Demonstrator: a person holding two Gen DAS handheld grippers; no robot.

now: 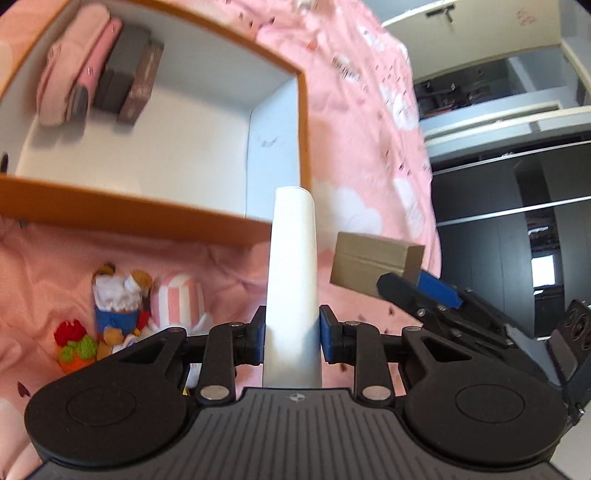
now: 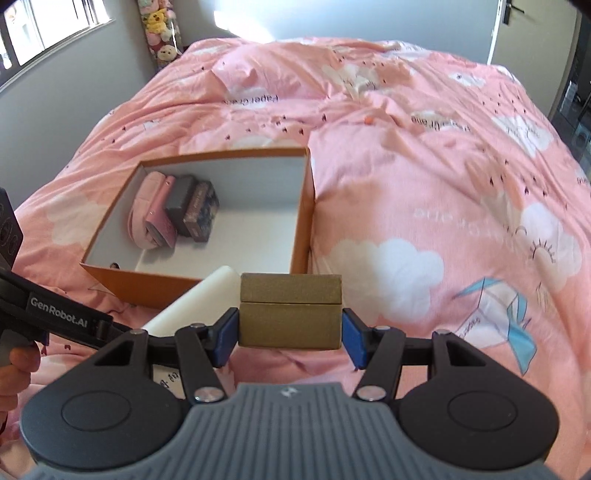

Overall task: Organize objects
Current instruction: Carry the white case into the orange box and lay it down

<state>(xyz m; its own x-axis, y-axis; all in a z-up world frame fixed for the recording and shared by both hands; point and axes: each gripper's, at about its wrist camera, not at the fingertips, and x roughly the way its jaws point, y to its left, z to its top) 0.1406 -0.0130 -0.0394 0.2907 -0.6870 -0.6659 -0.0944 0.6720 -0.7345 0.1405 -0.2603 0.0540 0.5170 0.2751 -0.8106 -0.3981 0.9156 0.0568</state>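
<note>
Clamped in my left gripper [image 1: 291,332], one white tube [image 1: 293,280]; my right gripper [image 2: 290,332] grips one gold box [image 2: 290,314]. Beyond, on the pink bedspread [image 2: 424,177], one orange storage box [image 2: 207,286] holds four items, standing side by side.

Bright daylight from window [image 2: 48,33] upper left; glare patch on wall [image 2: 240,18] behind bed. Soft shadows inside orange box [image 2: 207,284]. Left wrist view motion-blurred, worst on the bedspread [image 1: 369,92]. Heavy fisheye bending, dark corners.
</note>
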